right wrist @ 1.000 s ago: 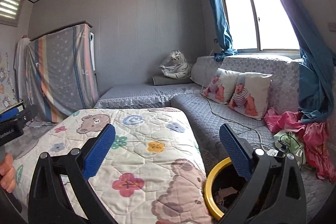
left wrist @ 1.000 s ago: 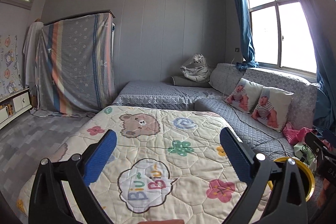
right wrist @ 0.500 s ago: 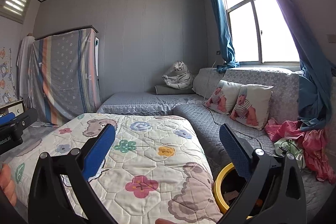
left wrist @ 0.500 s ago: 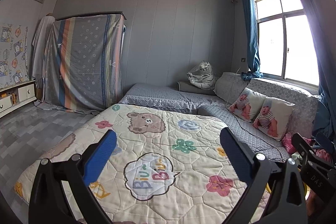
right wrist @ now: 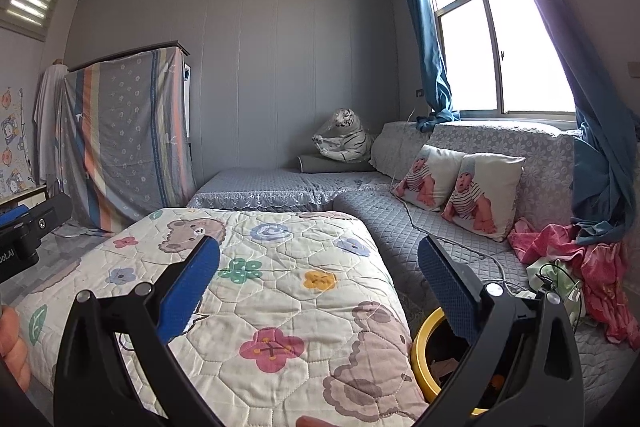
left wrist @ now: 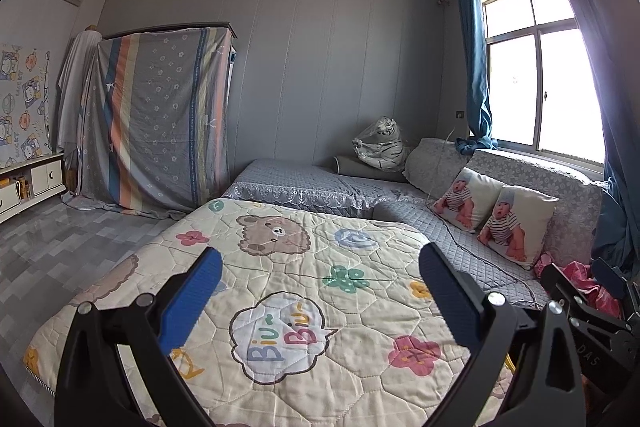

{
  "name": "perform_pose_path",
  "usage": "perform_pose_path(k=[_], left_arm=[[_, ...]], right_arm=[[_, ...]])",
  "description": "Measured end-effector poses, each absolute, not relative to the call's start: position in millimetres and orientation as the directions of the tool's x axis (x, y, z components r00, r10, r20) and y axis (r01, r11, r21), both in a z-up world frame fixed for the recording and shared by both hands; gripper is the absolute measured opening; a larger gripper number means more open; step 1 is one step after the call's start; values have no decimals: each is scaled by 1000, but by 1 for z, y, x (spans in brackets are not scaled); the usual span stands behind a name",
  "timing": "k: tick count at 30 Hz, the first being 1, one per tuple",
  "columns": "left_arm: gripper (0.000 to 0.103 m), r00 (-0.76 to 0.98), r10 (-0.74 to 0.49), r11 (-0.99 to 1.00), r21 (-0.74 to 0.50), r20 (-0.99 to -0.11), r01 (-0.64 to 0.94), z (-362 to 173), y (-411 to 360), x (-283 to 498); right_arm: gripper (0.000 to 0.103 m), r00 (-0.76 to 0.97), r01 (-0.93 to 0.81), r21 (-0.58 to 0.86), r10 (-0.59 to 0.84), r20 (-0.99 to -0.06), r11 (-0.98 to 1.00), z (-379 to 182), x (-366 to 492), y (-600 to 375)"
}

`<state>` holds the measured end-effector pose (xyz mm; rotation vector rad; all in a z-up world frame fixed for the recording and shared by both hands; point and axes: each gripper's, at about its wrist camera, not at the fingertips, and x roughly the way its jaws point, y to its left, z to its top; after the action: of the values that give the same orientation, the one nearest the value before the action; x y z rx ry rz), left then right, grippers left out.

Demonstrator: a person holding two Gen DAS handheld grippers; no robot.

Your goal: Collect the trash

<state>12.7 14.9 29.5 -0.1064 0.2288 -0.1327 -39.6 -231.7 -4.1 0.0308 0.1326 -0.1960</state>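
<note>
Two claws, left [left wrist: 320, 291] and right [right wrist: 318, 285], are held spread and empty; remaining trash should be sought before the yellow-rimmed round bin [right wrist: 424, 351] at lower right is approached.

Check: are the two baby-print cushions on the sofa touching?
Touching. The right wrist view shows the left cushion overlapping the right cushion, no gap.

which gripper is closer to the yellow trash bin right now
Right. The right gripper hangs almost over the yellow-rimmed bin, one finger crossing its rim. The left gripper is out over the quilt, farther left; the bin hardly shows in its view.
</note>
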Motion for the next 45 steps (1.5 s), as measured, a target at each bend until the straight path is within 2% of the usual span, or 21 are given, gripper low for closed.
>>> perform_pose_path(k=[45], left_arm=[[95, 954, -186, 980, -121, -235, 161, 24, 10, 18]], right_arm=[[95, 968, 190, 19, -184, -171, 982, -15, -31, -234]])
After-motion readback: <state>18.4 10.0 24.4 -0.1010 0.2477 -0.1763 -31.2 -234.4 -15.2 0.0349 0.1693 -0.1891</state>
